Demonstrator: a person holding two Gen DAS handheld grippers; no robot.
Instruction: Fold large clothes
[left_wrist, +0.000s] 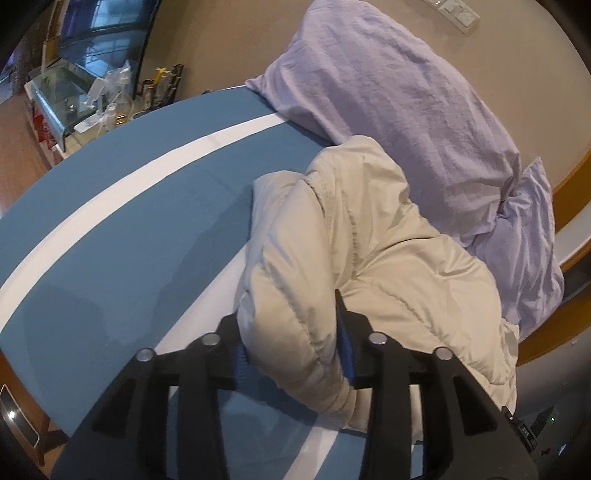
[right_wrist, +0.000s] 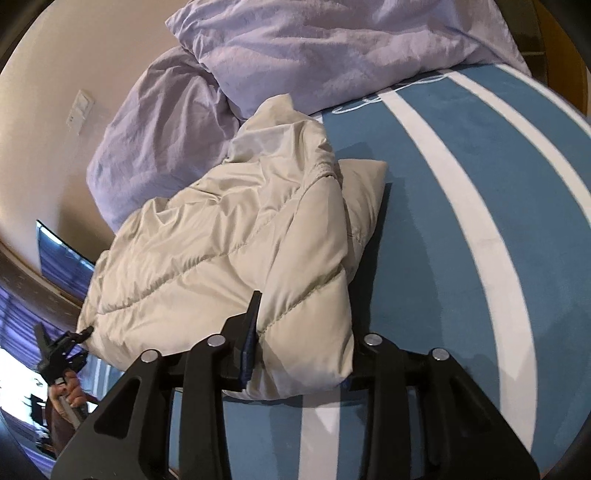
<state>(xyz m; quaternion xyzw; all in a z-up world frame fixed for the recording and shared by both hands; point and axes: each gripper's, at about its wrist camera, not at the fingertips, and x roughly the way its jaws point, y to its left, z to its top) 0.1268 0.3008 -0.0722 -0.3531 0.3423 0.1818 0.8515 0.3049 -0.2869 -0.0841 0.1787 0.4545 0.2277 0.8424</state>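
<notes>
A cream quilted puffer jacket (left_wrist: 354, 266) lies bunched on a blue bedspread (left_wrist: 122, 206) crossed by white stripes (left_wrist: 147, 162). In the left wrist view its long axis runs from the near edge of the bed, where the gripper bites it, away toward the lilac pillows (left_wrist: 399, 96) at the head of the bed; the far end (a rounded, puffed hump) touches the nearest pillow. In the right wrist view the jacket (right_wrist: 229, 251) lies folded over on itself, with a flatter doubled panel (right_wrist: 364, 192) projecting toward the striped side of the bed.

The fabric is matte, pale beige, stitched in broad horizontal channels, heavily creased and softly inflated.

The left gripper (left_wrist: 295, 350) is closed on a thick fold of the jacket's near edge, blue pads pressed into the fabric on either side. The right gripper (right_wrist: 299, 354) likewise clamps a padded corner of the jacket between its black fingers (right_wrist: 253, 306), one blue pad visible against the cloth. The left gripper (right_wrist: 62, 354) also appears at the jacket's far corner in the right wrist view, with the person's hand (right_wrist: 72, 393) below it.

A cluttered side table (left_wrist: 85, 107) stands beyond the bed.
</notes>
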